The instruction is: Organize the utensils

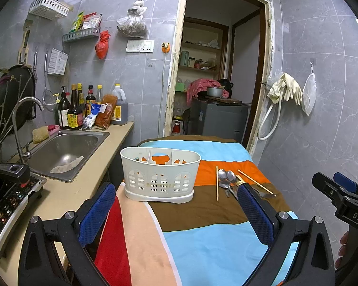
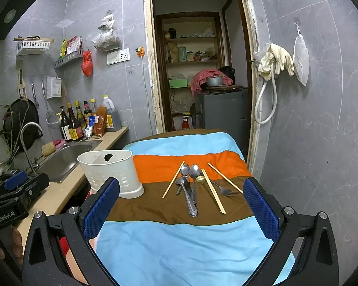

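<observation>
Left gripper fingers spread wide, the caddy just beyond and between them. Right gripper fingers equally apart, holding nothing; spoons, chopsticks and fork lie between its tips.

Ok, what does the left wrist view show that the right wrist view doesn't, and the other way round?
Only the left wrist view shows the cooker control panel at the counter's near end and into the divided holder, which looks empty. Only the right wrist view shows the whole utensil pile: the fork, the gold spoon and all the chopsticks unobstructed. Both show the striped cloth, the sink, the doorway and both open grippers.
</observation>
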Demonstrator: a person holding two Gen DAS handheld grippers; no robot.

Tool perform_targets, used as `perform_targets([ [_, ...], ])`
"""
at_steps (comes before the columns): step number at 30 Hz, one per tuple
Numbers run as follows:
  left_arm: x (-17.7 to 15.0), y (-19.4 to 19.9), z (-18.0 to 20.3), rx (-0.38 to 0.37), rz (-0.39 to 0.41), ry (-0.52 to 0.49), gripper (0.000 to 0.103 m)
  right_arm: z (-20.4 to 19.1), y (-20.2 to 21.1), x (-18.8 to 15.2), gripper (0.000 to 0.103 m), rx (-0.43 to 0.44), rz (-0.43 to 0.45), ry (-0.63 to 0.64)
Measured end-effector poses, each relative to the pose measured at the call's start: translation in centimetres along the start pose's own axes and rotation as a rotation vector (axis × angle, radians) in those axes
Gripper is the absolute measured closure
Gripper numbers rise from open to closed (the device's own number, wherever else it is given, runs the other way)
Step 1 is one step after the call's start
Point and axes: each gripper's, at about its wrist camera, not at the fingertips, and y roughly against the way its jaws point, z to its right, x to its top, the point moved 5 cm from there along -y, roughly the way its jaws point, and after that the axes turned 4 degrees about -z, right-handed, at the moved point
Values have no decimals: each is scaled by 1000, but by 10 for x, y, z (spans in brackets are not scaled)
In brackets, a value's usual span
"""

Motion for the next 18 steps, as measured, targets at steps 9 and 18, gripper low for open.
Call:
perform_targets([
  [9, -6, -12, 2, -15, -4, -4, 0, 1, -7, -3, 1, -6, -6, -4],
  [18, -5, -13, 3, -16, -7, -5, 0, 4, -6, -2, 1, -7, -10, -8],
])
